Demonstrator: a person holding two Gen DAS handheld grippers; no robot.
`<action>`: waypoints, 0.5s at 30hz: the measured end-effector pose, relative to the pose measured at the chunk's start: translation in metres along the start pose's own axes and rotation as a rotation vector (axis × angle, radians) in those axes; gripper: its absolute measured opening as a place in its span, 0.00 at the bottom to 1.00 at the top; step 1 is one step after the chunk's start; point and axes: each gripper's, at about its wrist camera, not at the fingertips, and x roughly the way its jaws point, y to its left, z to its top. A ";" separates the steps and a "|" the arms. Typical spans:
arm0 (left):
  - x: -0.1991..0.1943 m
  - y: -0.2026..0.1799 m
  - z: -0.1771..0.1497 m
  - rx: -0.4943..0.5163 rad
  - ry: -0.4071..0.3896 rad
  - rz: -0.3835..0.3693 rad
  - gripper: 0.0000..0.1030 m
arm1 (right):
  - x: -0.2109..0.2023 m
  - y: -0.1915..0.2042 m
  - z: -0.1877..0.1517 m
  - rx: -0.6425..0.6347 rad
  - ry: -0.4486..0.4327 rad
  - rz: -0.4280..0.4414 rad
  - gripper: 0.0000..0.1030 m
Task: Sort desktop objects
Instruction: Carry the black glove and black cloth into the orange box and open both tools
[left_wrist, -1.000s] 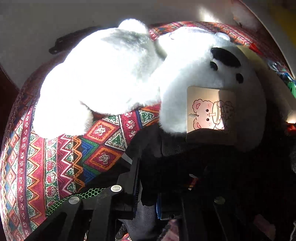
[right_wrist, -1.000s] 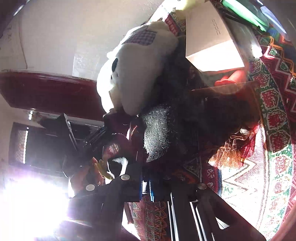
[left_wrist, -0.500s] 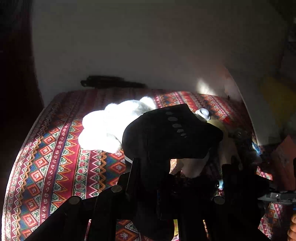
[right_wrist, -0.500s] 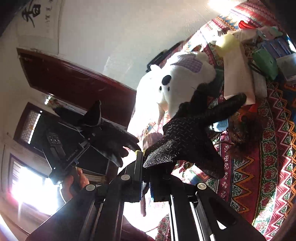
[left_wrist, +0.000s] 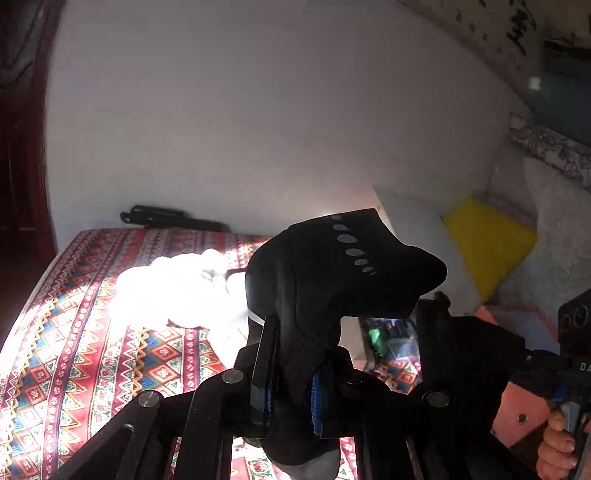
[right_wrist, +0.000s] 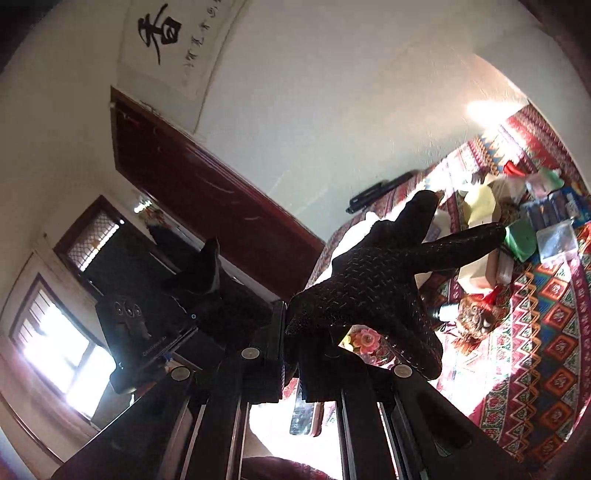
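Note:
My left gripper (left_wrist: 290, 387) is shut on a black glove (left_wrist: 332, 280) with pale oval dots, held up above the table. In the right wrist view my right gripper (right_wrist: 291, 354) is shut on a second black glove (right_wrist: 369, 284) with a textured palm, its fingers spread toward the table. The left gripper's body (right_wrist: 140, 325) shows at that view's left, with its glove (right_wrist: 207, 273) sticking up. A white plush toy (left_wrist: 177, 291) lies in bright sun on the patterned cloth (left_wrist: 74, 350), below and beyond both gloves.
Small items crowd the table's right part: a green box (right_wrist: 521, 236), blue packs (right_wrist: 554, 206), a pale yellow object (right_wrist: 480, 203) and a brown tasselled thing (right_wrist: 476, 321). A yellow cushion (left_wrist: 487, 243) lies off the table. A hand (left_wrist: 557, 443) holds the right gripper's handle.
Both grippers have risen from close over the plush toy to well above the table, each carrying its black glove. The plush toy stays on the cloth and now looks small.

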 end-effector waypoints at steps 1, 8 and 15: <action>0.000 -0.011 0.002 0.012 0.000 -0.015 0.10 | -0.012 0.002 0.002 -0.010 -0.021 -0.005 0.05; 0.024 -0.104 0.015 0.113 0.010 -0.138 0.10 | -0.112 0.005 0.013 -0.045 -0.192 -0.053 0.05; 0.067 -0.219 0.021 0.222 0.052 -0.288 0.10 | -0.225 -0.015 0.025 -0.044 -0.397 -0.133 0.05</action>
